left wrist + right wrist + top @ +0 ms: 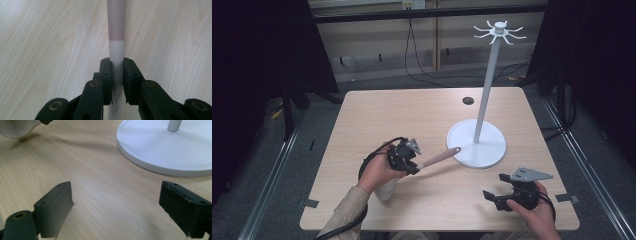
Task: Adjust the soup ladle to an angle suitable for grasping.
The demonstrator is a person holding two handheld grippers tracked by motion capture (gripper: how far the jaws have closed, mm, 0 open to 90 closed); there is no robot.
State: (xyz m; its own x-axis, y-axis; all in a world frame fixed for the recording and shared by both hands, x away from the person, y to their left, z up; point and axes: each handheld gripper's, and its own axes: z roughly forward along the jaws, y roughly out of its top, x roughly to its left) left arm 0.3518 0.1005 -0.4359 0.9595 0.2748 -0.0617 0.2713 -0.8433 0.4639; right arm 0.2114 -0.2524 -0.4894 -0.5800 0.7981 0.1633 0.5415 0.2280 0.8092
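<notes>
In the high view, a light wooden table (377,115) carries a white hook stand (476,142) toward 2 o'clock of the table's centre: a round base, a thin upright pole and a crown of hooks at the top. The left gripper (411,162) sits just short of centre, toward 7 o'clock, clamped on a utensil (439,157) with a white lower part and a dusty-pink handle; the handle points toward 2 o'clock and its tip reaches the rim of the stand's base. The utensil's white bowl end shows below the left hand (374,175). The right gripper (493,197) rests at 5 o'clock near the table's front edge, held by the right hand (537,210).

In the left gripper view, the jaws press on the utensil's white shaft (117,53) from both sides, pink section above at 12 o'clock.

In the right gripper view, the jaws stand wide apart over bare tabletop, the stand's base at 1 o'clock.
</notes>
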